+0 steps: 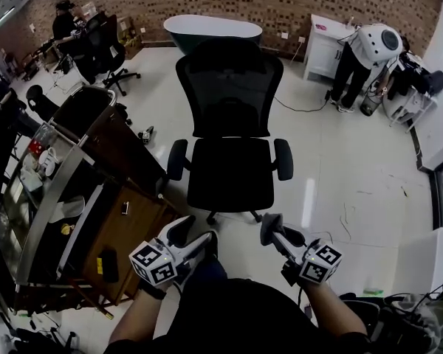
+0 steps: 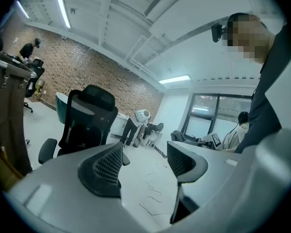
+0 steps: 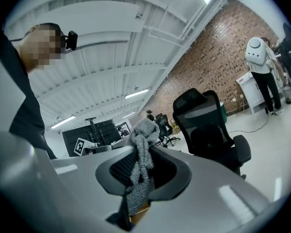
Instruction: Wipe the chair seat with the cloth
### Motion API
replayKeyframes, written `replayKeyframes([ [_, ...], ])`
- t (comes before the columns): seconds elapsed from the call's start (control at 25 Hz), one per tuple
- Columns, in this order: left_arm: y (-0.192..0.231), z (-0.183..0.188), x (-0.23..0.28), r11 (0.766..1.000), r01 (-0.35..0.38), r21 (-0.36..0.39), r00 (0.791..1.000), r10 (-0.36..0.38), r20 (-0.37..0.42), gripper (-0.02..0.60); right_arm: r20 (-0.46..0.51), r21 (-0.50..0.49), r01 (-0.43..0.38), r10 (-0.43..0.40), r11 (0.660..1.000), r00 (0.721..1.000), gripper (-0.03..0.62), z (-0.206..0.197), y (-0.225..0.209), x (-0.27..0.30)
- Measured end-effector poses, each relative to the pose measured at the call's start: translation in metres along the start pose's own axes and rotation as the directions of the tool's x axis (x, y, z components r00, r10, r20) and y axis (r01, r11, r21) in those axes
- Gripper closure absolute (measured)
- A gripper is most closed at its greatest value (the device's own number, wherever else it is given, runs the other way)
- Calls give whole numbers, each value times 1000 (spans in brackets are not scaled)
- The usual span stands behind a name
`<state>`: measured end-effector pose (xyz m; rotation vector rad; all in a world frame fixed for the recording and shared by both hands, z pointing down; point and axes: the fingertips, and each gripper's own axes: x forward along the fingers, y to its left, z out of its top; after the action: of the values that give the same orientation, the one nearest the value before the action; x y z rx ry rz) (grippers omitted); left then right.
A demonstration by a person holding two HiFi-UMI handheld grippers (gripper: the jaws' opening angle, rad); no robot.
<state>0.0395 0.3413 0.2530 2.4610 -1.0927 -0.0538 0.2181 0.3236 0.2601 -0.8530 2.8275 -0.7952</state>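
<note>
The black mesh office chair [image 1: 231,116] stands in the middle of the white floor, its dark seat [image 1: 231,174] facing me and bare. A grey fuzzy cloth [image 3: 141,159] is pinched between the jaws of my right gripper [image 3: 141,174] and sticks up past them. In the head view the right gripper [image 1: 275,230] hovers just in front of the seat's front right edge, where the cloth is hard to make out. My left gripper [image 1: 190,236] is held near the seat's front left edge, open and holding nothing [image 2: 144,163]. The chair [image 2: 85,123] appears beyond its left jaw.
A wooden desk [image 1: 125,231] and a glass-topped cart [image 1: 55,175] stand close on the left. At the back are a teal tub [image 1: 213,29], a white cabinet [image 1: 326,46], a bent-over person [image 1: 362,57] and another black chair [image 1: 103,50]. Cables [image 1: 347,216] lie on the floor at right.
</note>
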Motion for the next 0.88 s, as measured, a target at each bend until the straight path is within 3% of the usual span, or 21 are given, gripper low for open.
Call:
replayKeyframes([
  [0.52,141,58,73,996,83,-44,996,-84,-33,270,-62,9,56,-56,998,997,540,28,-67,136],
  [0.88,239,94,101,984,163,-66,983,-168,-76,270,-25,5,108,-108,994,994,539,65,-107,243],
])
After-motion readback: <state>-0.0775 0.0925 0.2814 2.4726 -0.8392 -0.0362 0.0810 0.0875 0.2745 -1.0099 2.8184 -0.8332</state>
